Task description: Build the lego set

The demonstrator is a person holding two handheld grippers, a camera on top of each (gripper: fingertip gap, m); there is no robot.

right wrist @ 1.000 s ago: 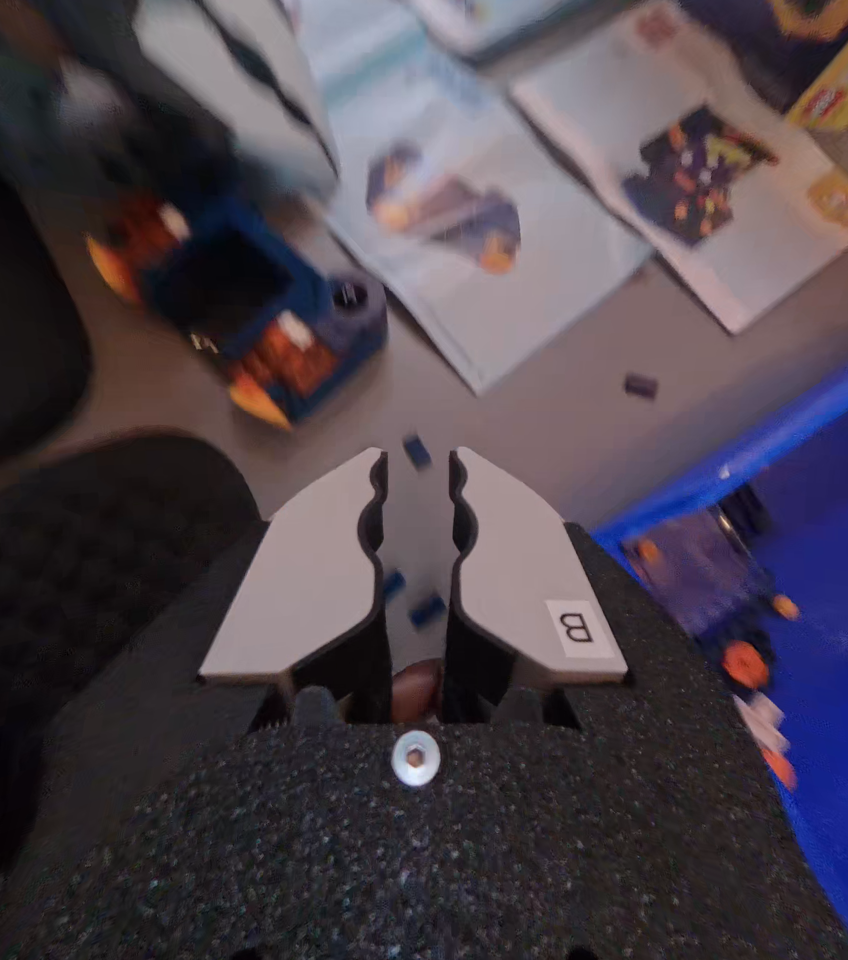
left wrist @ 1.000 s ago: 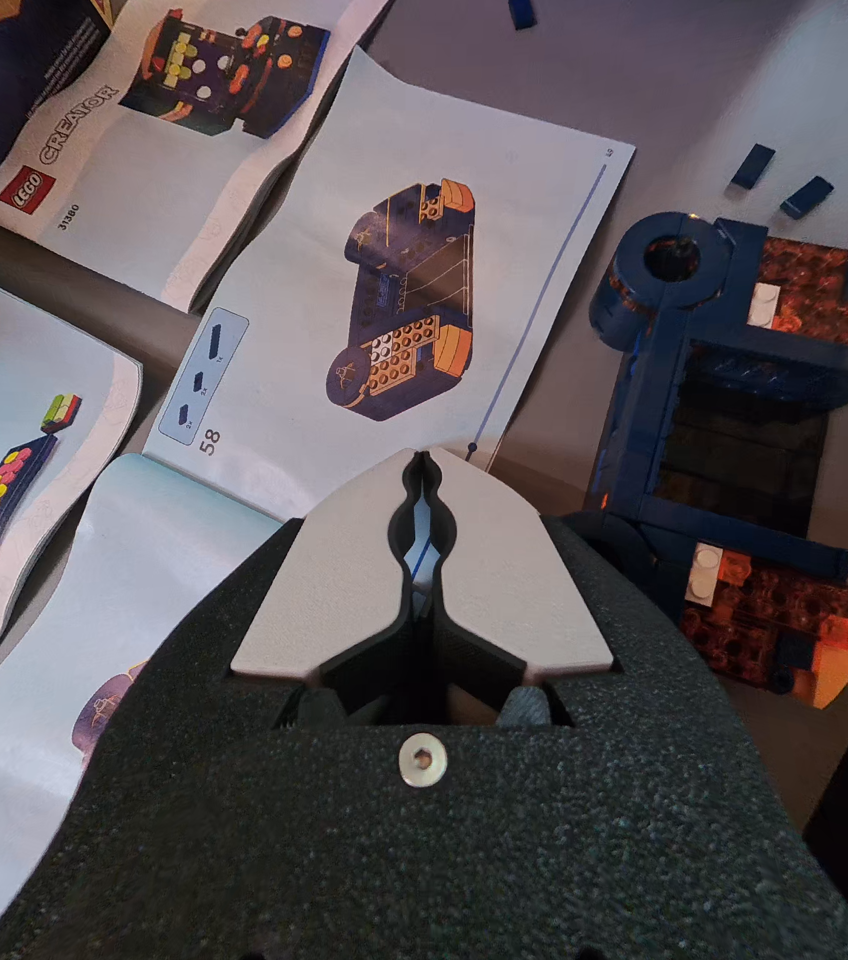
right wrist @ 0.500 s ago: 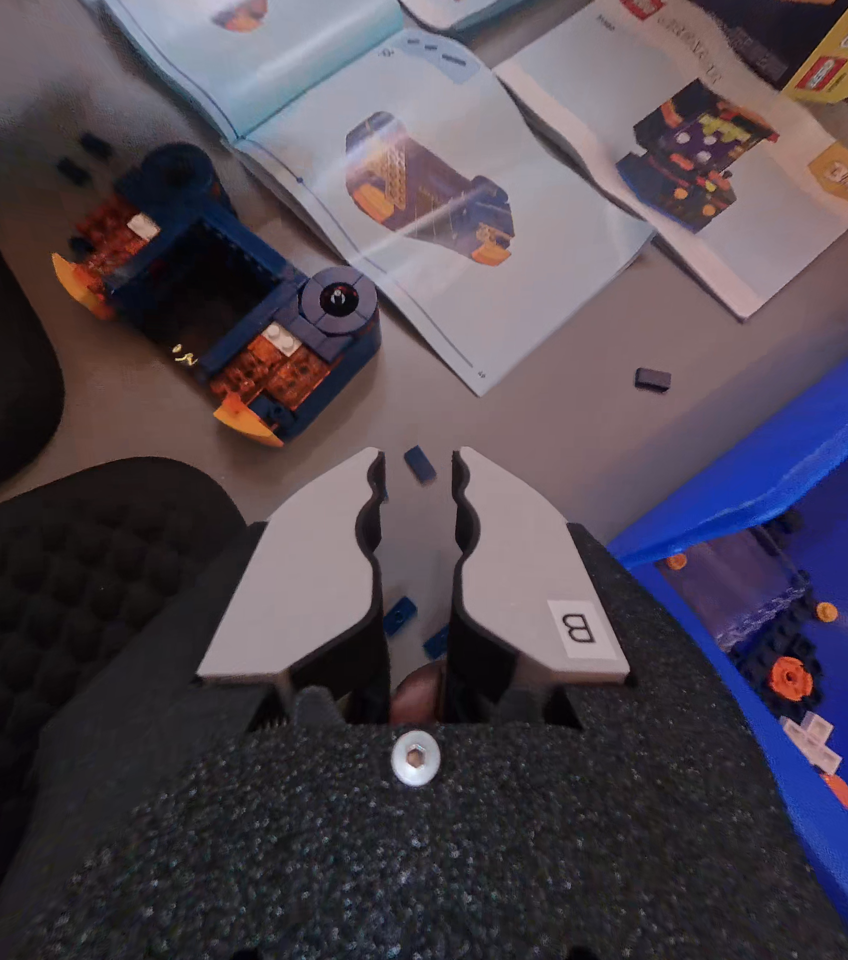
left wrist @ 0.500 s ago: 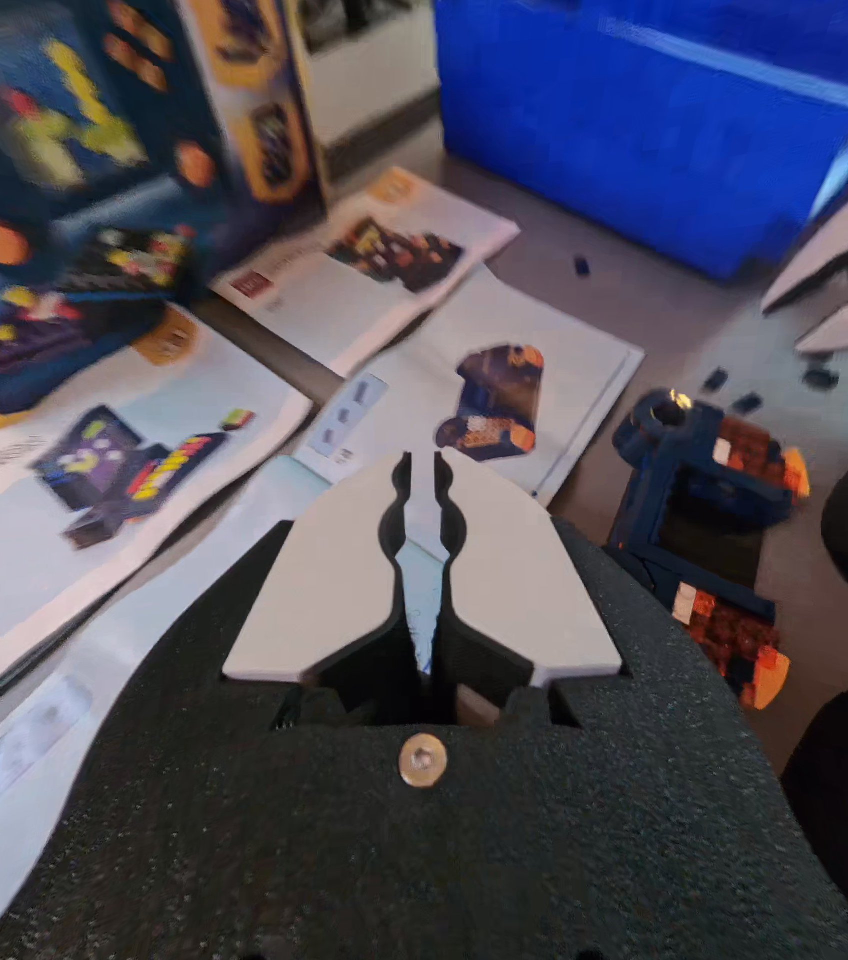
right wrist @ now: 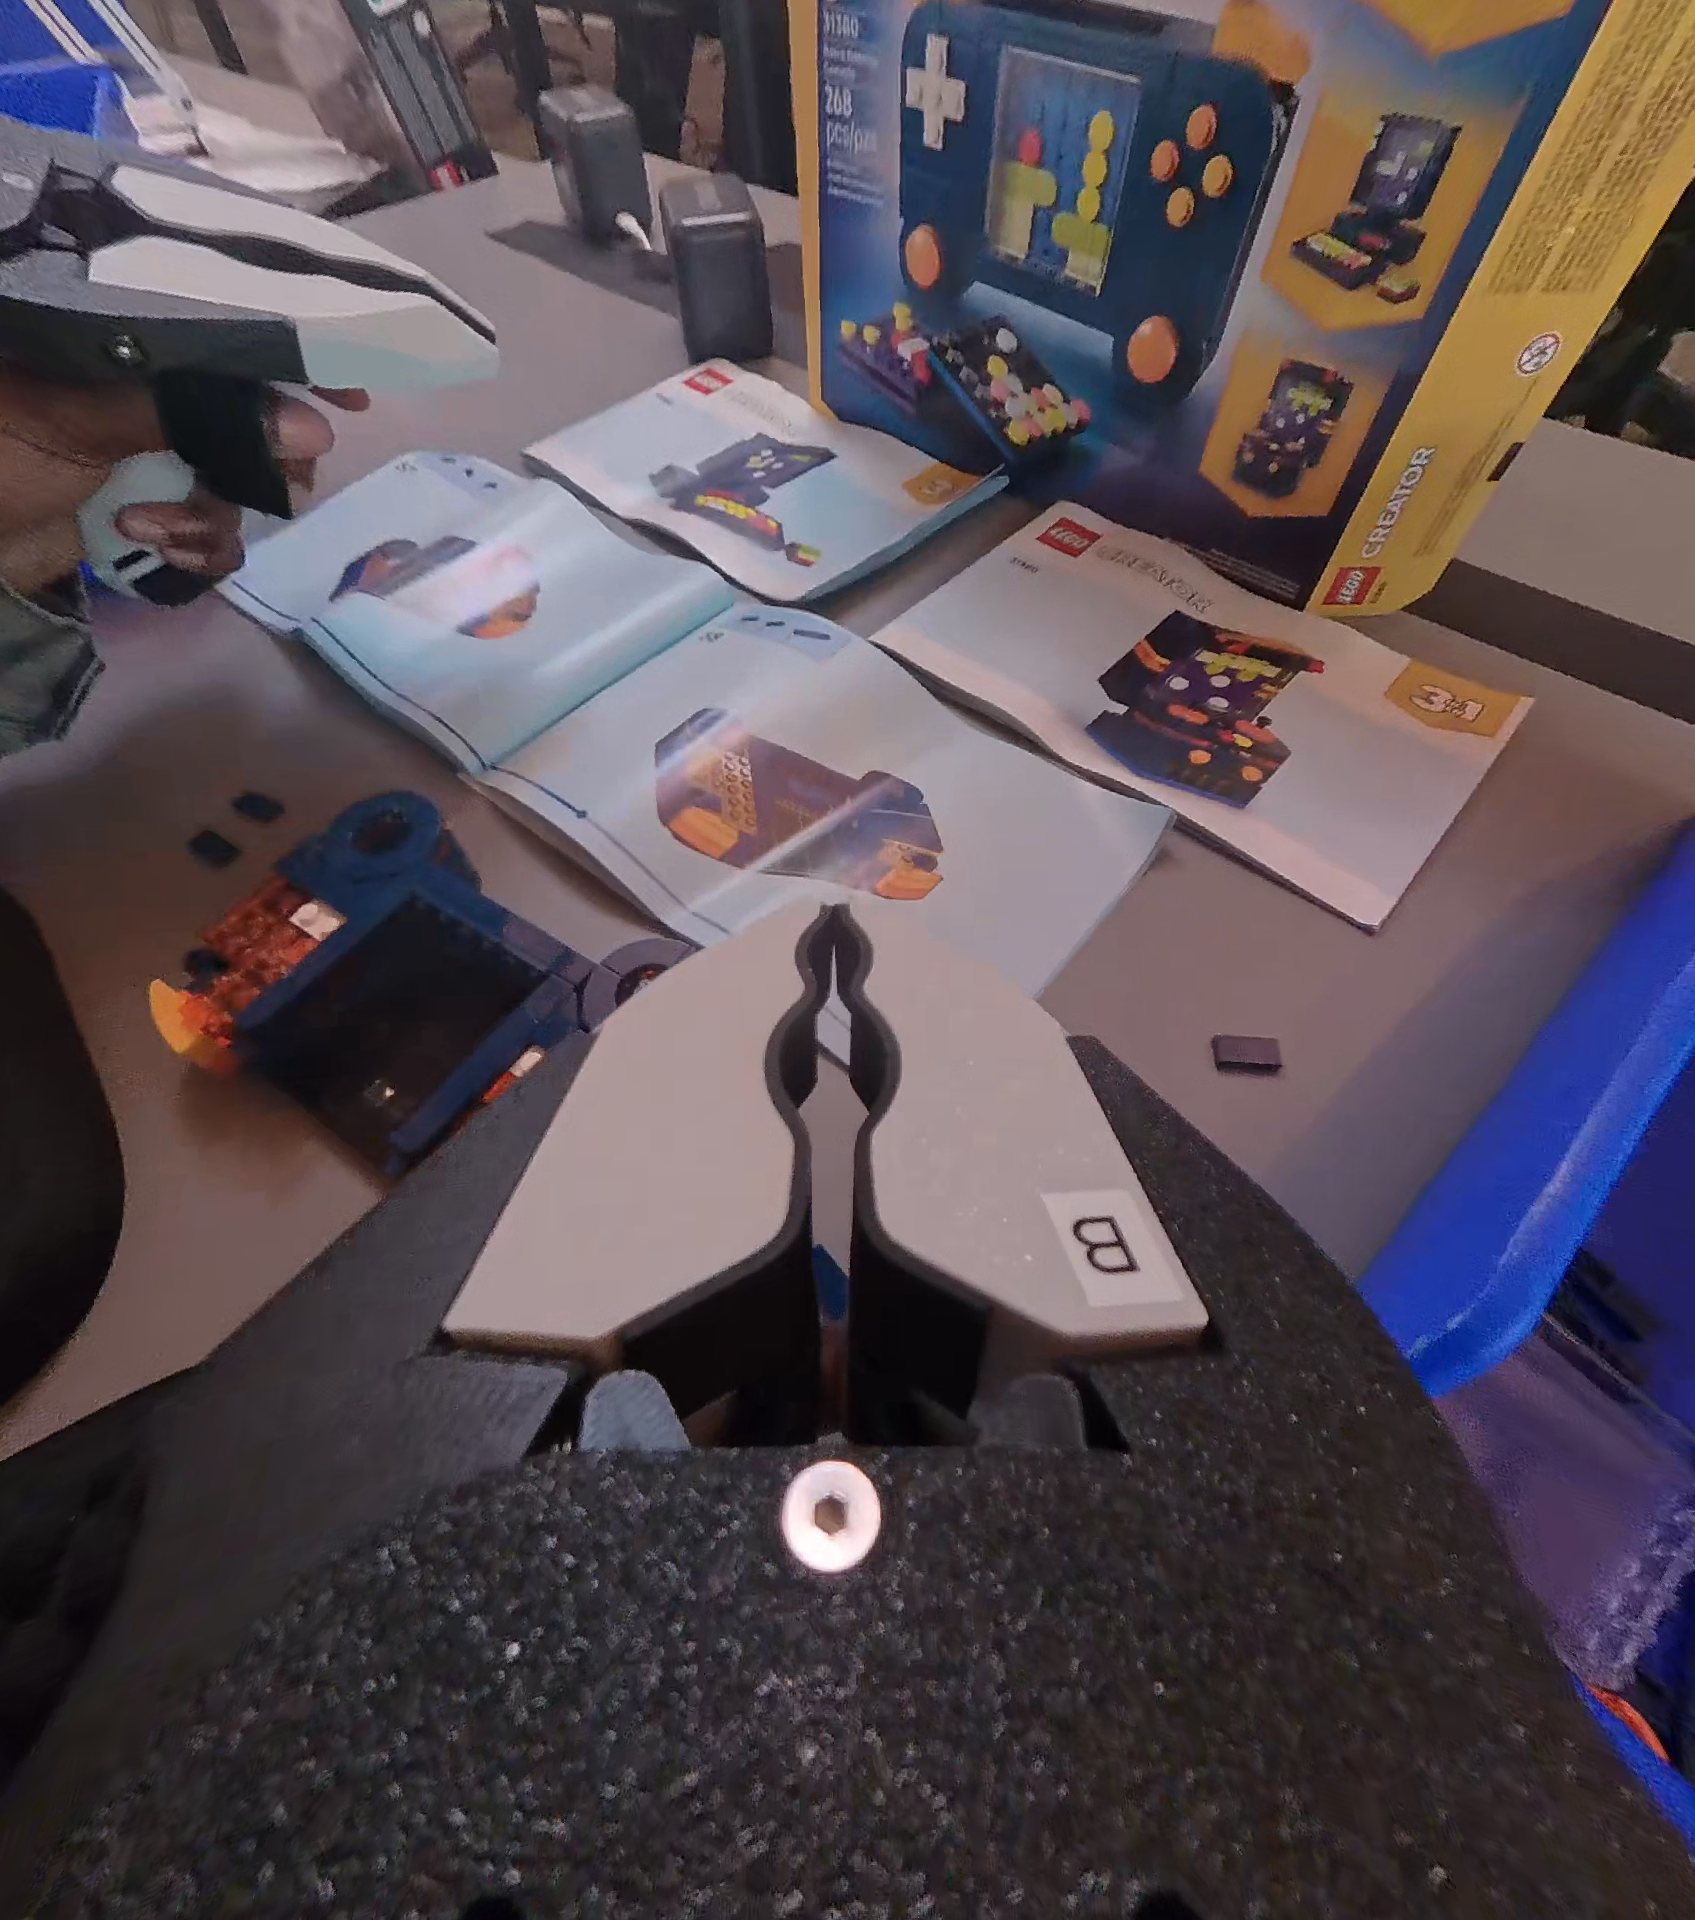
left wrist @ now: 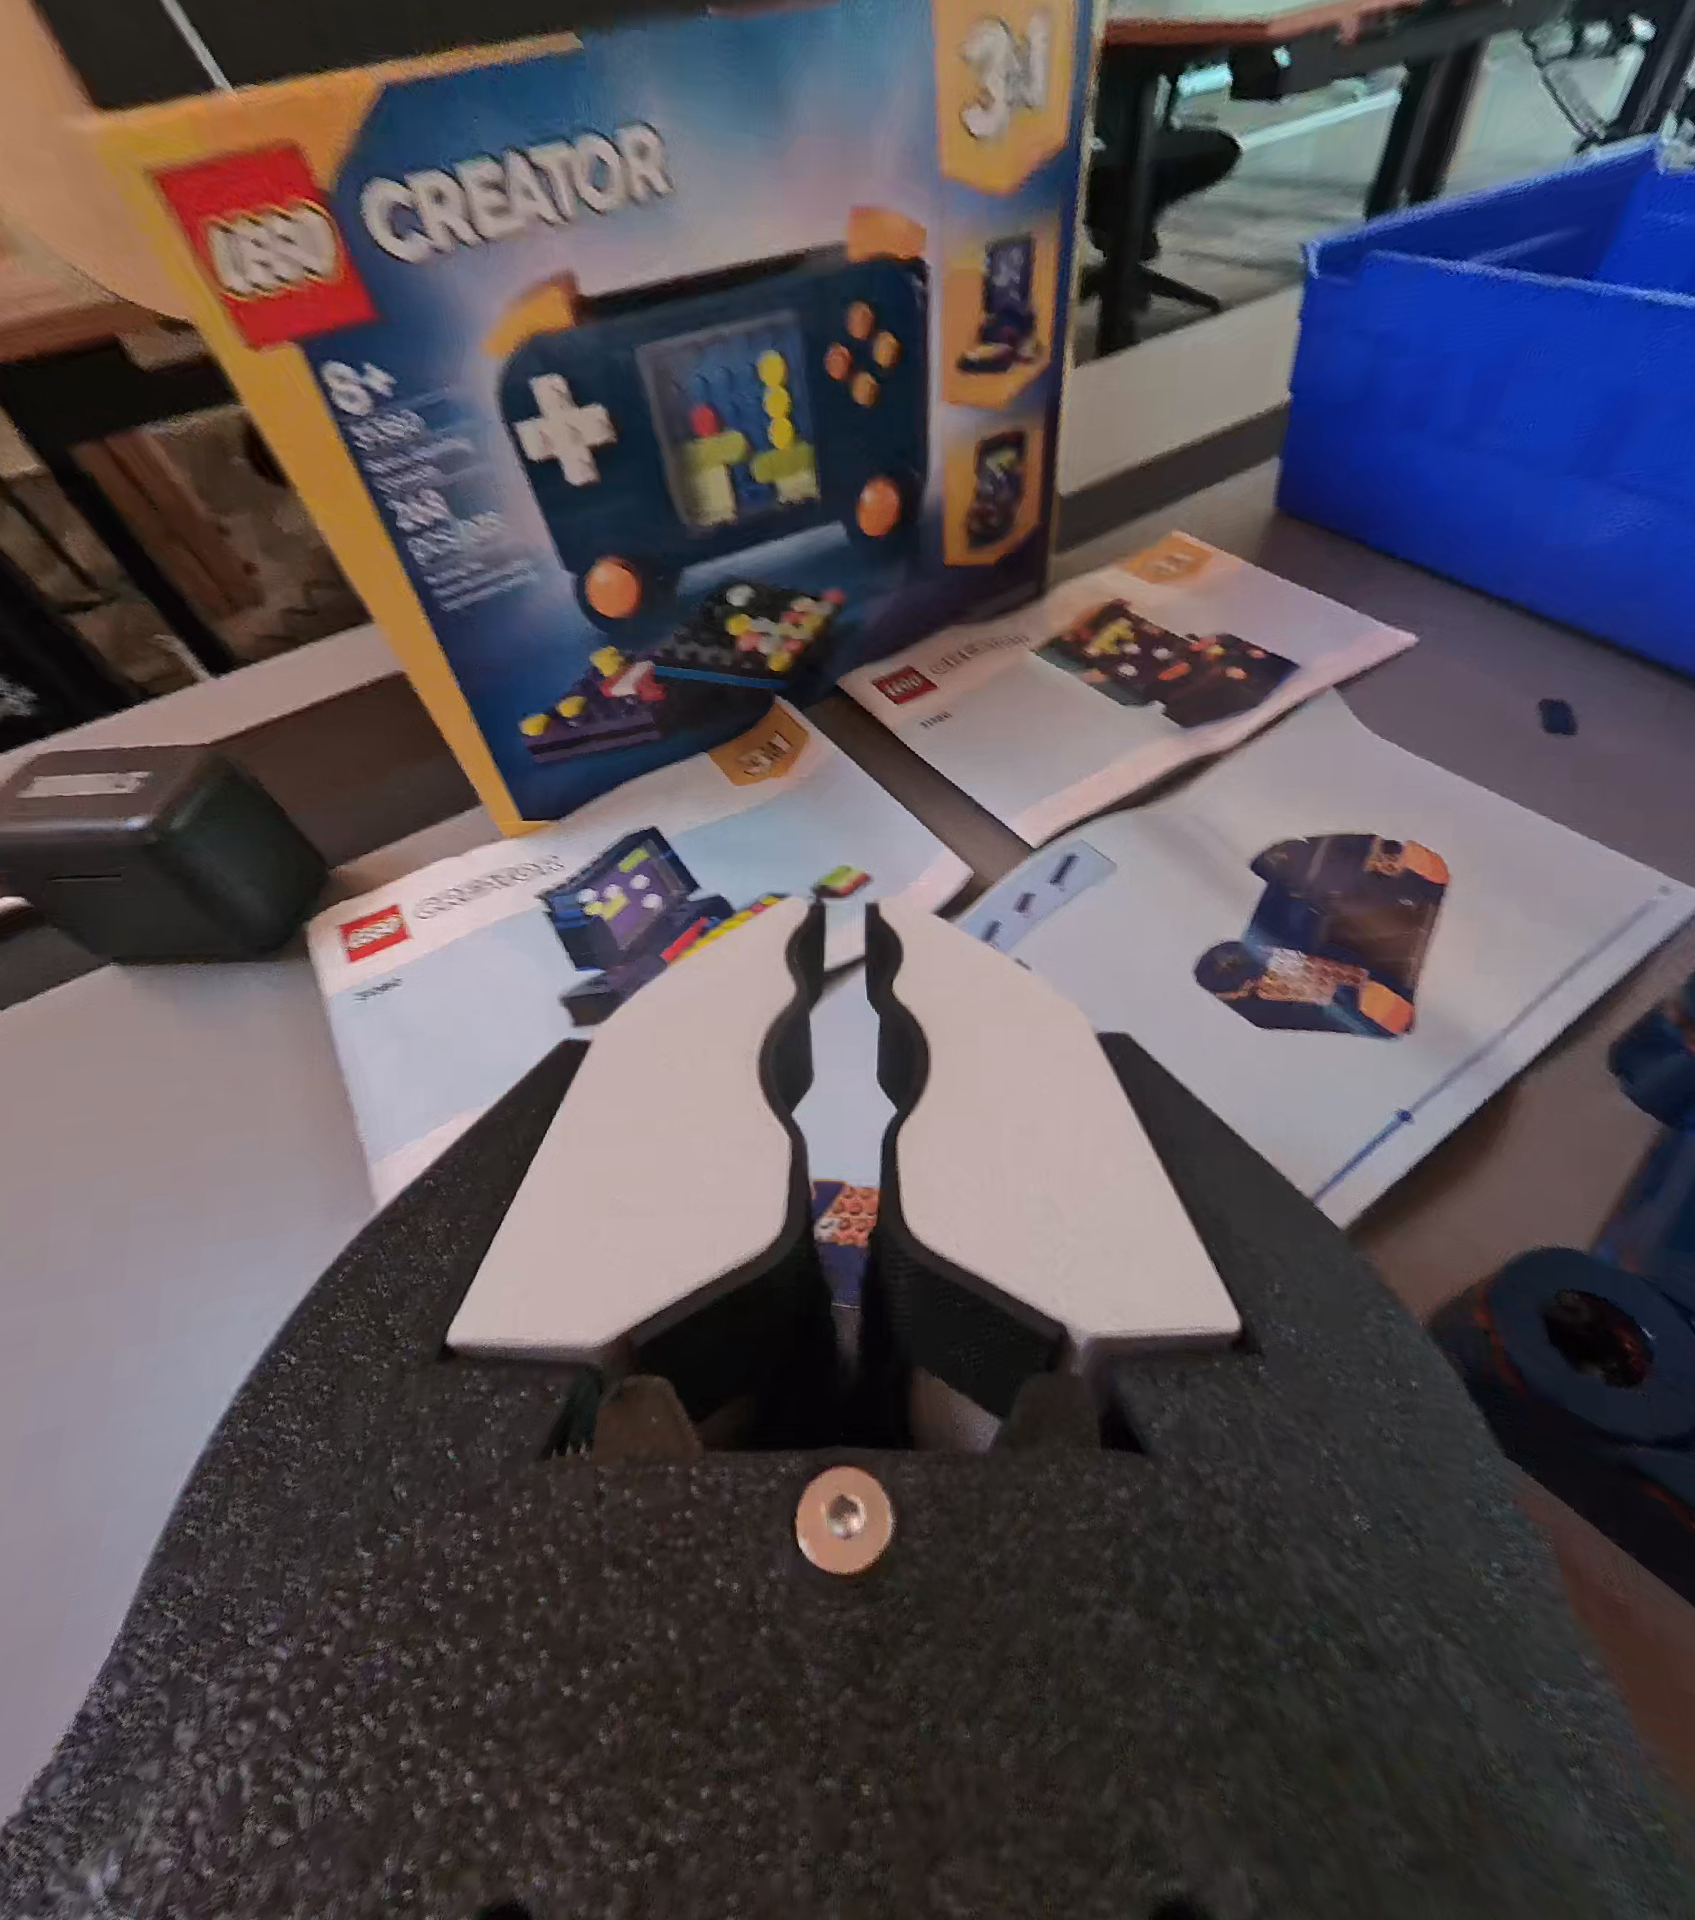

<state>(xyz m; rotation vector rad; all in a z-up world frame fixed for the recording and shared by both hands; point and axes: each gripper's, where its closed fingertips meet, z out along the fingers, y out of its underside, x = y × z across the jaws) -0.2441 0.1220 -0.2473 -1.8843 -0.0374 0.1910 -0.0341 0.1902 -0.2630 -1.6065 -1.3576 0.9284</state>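
1. The left gripper point(left wrist: 844, 914) is seen held level above the table point(left wrist: 126, 1195), its jaws parted by a narrow slot with nothing between them; only booklet paper shows through the gap.
2. The right gripper point(right wrist: 832, 920) is carried lower and nearer the table's front edge, its tips pressed together; whether a small piece is pinched there cannot be told.
3. In the right wrist view the left gripper is seen raised over the table's left side, gripped from beneath by a hand point(right wrist: 43, 457), fingers curled round the handle.
4. The half-built model point(right wrist: 375, 966) is found flat on the table just left of the right gripper: a dark blue frame is up, round corner pieces are on, orange studded panels are fitted at both ends.
5. The middle of the frame is seen bare and dark, so, judged against the box point(right wrist: 1186, 260) picture, screen and buttons are likely left to be added.
6. Loose dark tiles point(right wrist: 230, 826) are spotted beside the model, another tile point(right wrist: 1246, 1051) towards the blue bin point(right wrist: 1601, 1091) at the right edge.
7. The open instruction booklet point(right wrist: 822, 810) is laid just behind the model, two closed booklets and the box farther back.
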